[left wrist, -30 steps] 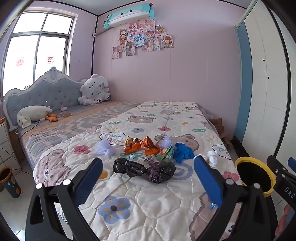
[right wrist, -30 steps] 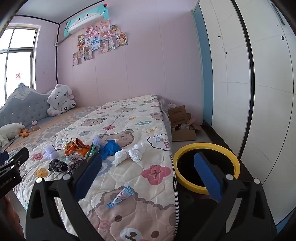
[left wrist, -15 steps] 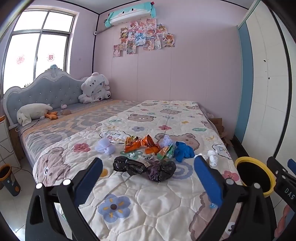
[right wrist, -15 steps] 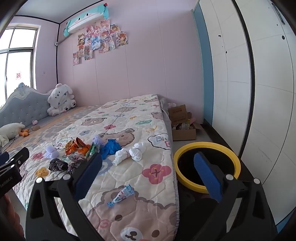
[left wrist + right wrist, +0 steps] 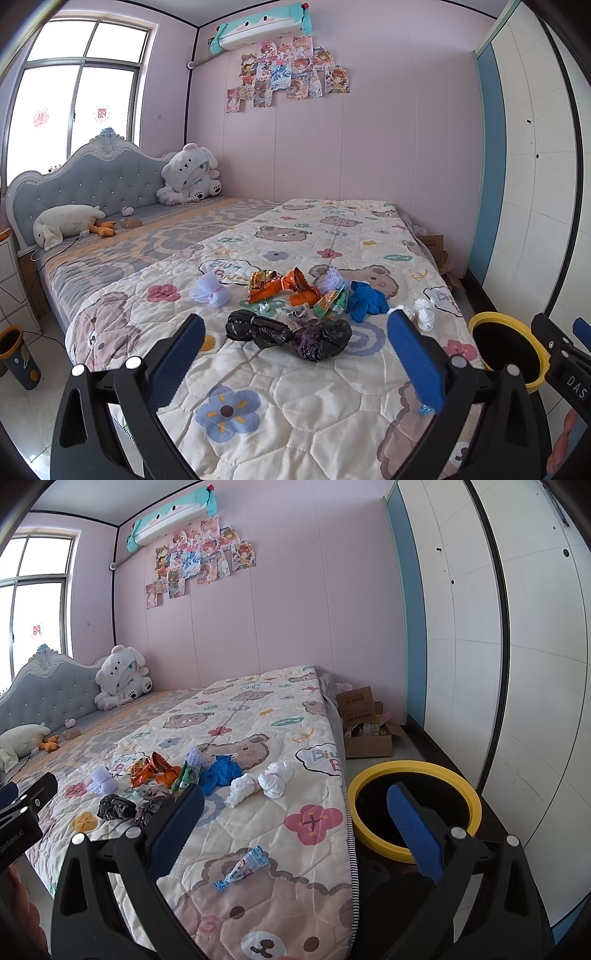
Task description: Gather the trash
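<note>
the left gripper [image 5: 295, 354] hangs above the near end of the bed [image 5: 332, 406] with its blue-padded jaws spread wide and nothing between them. ahead of it on the bear-print quilt lies the trash, bunched together: three crumpled black bags [image 5: 288, 334] nearest, a small scrap of foil [image 5: 264, 307] just behind them, then orange snack wrappers [image 5: 282, 286], a green wrapper [image 5: 332, 304], a blue glove [image 5: 367, 301] and a pale lilac wad [image 5: 210, 291] off to the left.

the right gripper [image 5: 295, 827] is likewise wide apart and empty — it sits over the bed's right edge, one finger over the quilt and the other over the yellow-rimmed bin [image 5: 415, 810], which stands on the floor just beside the mattress. two knotted white wads [image 5: 258, 784] lie on the quilt between the pile and the bin, and a small blue-and-white candy wrapper [image 5: 242, 867] lies alone nearer the camera (well apart from the rest). a cardboard box [image 5: 364, 723] sits on the floor behind the bin.
</note>
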Demonstrator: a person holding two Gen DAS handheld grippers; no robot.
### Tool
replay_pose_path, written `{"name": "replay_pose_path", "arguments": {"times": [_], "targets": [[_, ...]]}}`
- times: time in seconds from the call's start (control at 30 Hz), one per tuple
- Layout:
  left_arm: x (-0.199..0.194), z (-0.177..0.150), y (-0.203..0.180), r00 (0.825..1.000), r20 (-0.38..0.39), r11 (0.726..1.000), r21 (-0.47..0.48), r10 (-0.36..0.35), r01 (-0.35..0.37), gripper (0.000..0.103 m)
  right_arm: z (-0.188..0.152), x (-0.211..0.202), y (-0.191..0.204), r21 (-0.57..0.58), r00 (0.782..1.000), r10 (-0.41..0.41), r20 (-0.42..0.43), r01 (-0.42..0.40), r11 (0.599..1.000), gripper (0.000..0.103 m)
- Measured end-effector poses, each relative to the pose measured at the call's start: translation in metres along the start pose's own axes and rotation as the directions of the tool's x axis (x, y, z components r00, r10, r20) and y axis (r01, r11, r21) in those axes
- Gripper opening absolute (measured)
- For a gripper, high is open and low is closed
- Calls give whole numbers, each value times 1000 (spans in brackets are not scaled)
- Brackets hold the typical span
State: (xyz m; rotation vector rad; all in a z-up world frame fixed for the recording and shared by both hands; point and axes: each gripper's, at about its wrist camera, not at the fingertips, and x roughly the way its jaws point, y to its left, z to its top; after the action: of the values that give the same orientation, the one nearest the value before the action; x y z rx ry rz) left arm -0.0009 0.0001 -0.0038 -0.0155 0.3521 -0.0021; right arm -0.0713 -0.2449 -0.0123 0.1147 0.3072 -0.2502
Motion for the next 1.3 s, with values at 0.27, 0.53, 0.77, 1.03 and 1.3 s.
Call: {"name": "replay_pose_path", "arguments": {"times": [0.27,0.53,0.77,1.03,1.3], "targets": [[0,0,0,1000,-1,1000,-1,0,0,95,0,0,0,1,1000,0,-2,0,1000,95],[0,0,0,1000,-3,1000,-2,0,0,95,0,0,-1,2,1000,1,-3,-1,1000,95],[0,0,0,1000,-3,1000,-2,0,0,95,0,0,-1,2,1000,1,-4,-1,1000,95],[0,1,0,1000,-3,1000,-2,1,-1,95,0,0,0,3,1000,1,-4,-1,1000,95],[3,-4,1,1000,-4,1000,-3,0,0,95,5,2,-4,3,1000,2,-3,-2,1000,95]]}}
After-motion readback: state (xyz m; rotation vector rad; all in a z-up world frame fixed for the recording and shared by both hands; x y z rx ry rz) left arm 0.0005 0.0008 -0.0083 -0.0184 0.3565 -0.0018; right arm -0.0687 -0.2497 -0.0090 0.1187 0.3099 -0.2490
